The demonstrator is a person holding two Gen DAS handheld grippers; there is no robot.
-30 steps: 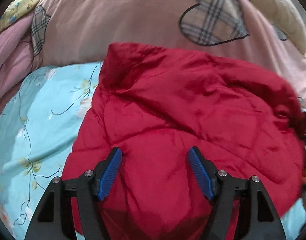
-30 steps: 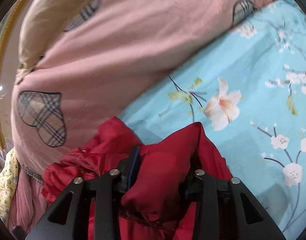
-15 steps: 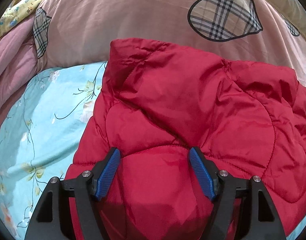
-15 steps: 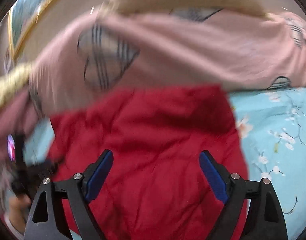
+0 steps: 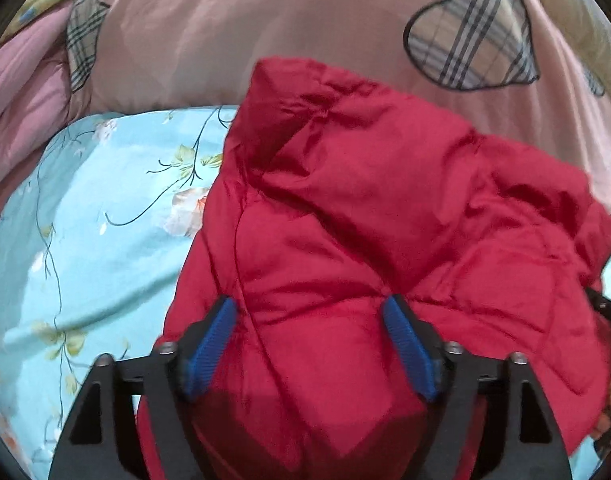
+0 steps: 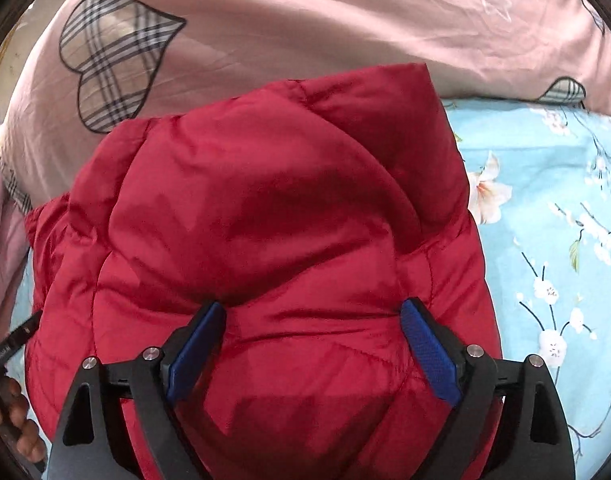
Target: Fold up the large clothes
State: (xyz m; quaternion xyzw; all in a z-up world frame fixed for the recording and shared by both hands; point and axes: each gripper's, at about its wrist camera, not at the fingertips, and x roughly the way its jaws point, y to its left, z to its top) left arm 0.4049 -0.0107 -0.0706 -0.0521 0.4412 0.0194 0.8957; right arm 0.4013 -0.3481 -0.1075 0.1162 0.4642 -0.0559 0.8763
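A red jacket [image 5: 385,240] lies bunched on a blue floral sheet [image 5: 85,240], filling the centre and lower half of both frames, its far edge against a pink quilt [image 5: 265,20]. The left gripper [image 5: 309,344] and right gripper [image 6: 309,344] hang over its near part, jaws opening, pads spread and pinching nothing. The jacket's long axis appears to run across the frames, one gripper toward each end; neither looks clearly nearer. No brand, label or writing can be read.
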